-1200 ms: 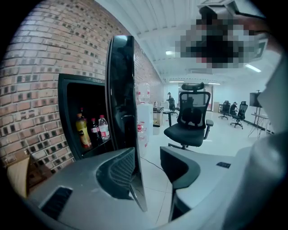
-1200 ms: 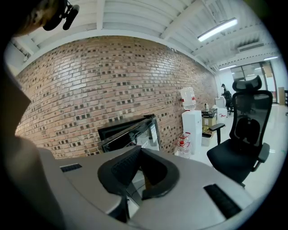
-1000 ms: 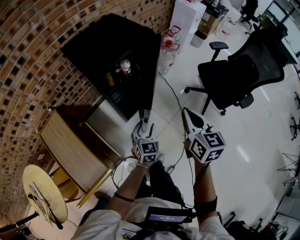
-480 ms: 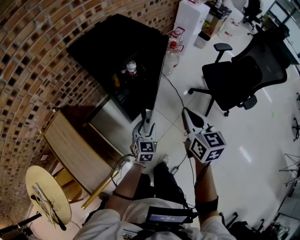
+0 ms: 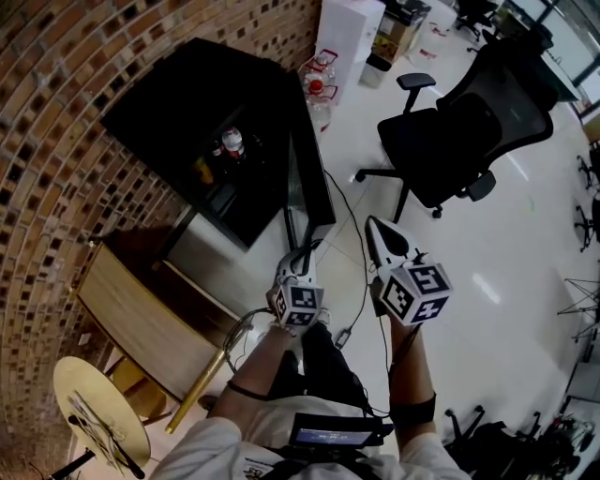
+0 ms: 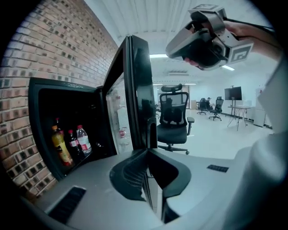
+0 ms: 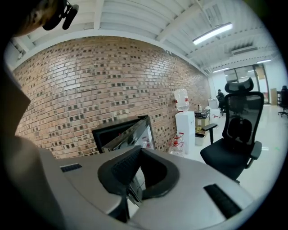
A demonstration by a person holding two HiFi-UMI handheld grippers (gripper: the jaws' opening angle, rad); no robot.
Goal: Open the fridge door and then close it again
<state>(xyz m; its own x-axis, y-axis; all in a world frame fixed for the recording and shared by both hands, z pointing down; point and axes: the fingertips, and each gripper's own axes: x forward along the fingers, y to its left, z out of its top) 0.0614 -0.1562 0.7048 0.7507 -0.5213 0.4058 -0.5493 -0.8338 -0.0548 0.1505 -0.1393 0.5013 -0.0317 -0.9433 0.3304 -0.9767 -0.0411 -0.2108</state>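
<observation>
The black fridge (image 5: 187,103) stands against the brick wall with its door (image 5: 309,178) swung out, and bottles (image 5: 230,145) show on a shelf inside. My left gripper (image 5: 302,255) sits at the door's near free edge. Its jaws have just been closing and now stand shut. In the left gripper view the door (image 6: 137,90) rises edge-on right past the left gripper (image 6: 147,152); whether they touch I cannot tell. My right gripper (image 5: 372,228) hangs shut and empty to the right, apart from the door. It faces the fridge (image 7: 121,130).
A black office chair (image 5: 459,131) stands to the right of the open door. Water jugs (image 5: 314,84) and a white dispenser (image 5: 347,28) sit beyond the fridge. A wooden cabinet (image 5: 141,300) is on its near side, and a cable (image 5: 361,272) runs across the floor.
The left gripper's jaws, spread at the door's edge before, have shut. The door now shows a broader face, swung further out. The right gripper has hardly moved.
</observation>
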